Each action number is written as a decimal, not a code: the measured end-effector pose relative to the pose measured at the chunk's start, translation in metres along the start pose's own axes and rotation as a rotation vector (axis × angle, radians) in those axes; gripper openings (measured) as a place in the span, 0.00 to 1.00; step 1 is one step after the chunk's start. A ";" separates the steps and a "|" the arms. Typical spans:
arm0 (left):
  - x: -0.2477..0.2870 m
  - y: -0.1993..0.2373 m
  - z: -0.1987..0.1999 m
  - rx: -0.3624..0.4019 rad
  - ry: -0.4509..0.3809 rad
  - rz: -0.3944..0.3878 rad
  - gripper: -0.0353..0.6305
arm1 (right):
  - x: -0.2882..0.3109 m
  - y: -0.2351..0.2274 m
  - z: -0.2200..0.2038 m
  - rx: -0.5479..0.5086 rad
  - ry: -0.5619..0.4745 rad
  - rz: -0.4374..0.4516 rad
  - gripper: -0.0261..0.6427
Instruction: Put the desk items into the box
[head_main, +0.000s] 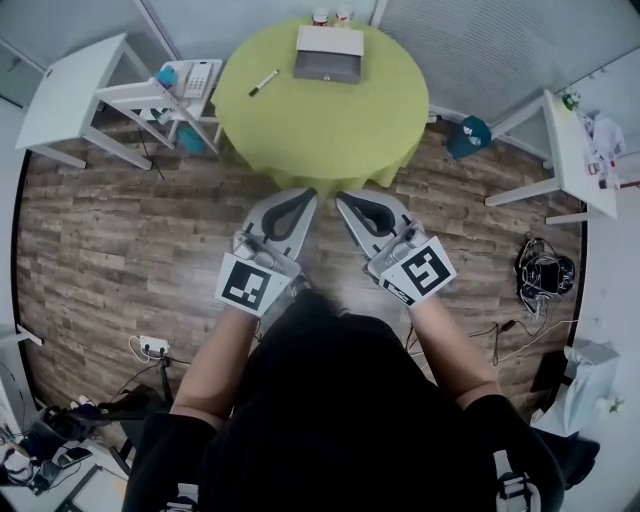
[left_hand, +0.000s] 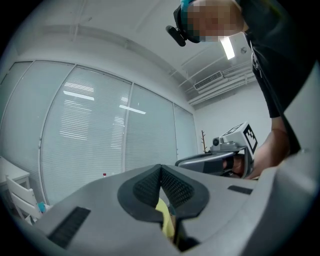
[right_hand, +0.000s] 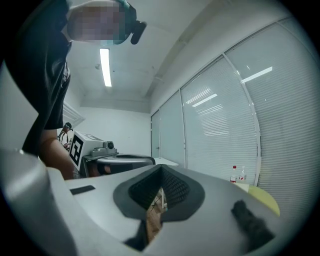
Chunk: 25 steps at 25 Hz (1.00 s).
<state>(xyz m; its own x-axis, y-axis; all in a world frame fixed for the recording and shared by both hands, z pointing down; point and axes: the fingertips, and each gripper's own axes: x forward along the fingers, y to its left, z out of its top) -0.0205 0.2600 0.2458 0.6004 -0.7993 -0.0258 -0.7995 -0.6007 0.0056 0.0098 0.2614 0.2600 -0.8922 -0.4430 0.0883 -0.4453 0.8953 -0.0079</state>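
A round green table (head_main: 320, 130) stands ahead of me. On its far side sits a grey box (head_main: 328, 55) with a white top, and a black pen (head_main: 263, 82) lies to the box's left. Both grippers hover over the wooden floor, short of the table's near edge. My left gripper (head_main: 306, 193) (left_hand: 161, 168) is shut with nothing between its pads. Beside it, my right gripper (head_main: 343, 197) (right_hand: 161, 168) is also shut and empty. The two tips point toward each other and toward the table. Each gripper view looks up at blinds and ceiling, with the other gripper alongside.
A white chair (head_main: 150, 100) at the table's left carries a white keypad device (head_main: 200, 77) and teal items. White desks stand at far left (head_main: 70, 90) and right (head_main: 575, 150). A teal cap (head_main: 468, 135) and cables (head_main: 545, 270) lie on the floor. Two bottles (head_main: 330, 15) stand behind the box.
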 end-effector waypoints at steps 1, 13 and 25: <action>0.000 0.006 -0.003 -0.004 0.002 -0.002 0.07 | 0.005 -0.002 -0.002 0.004 -0.001 -0.005 0.06; 0.018 0.053 -0.025 -0.024 0.031 -0.010 0.07 | 0.046 -0.033 -0.008 0.020 -0.009 -0.042 0.06; 0.088 0.112 -0.030 -0.007 0.054 0.027 0.07 | 0.093 -0.117 -0.006 0.017 -0.022 -0.014 0.06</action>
<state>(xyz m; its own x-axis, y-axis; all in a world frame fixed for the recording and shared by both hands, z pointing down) -0.0564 0.1221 0.2746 0.5793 -0.8146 0.0282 -0.8151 -0.5792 0.0128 -0.0207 0.1157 0.2753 -0.8871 -0.4567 0.0671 -0.4590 0.8881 -0.0241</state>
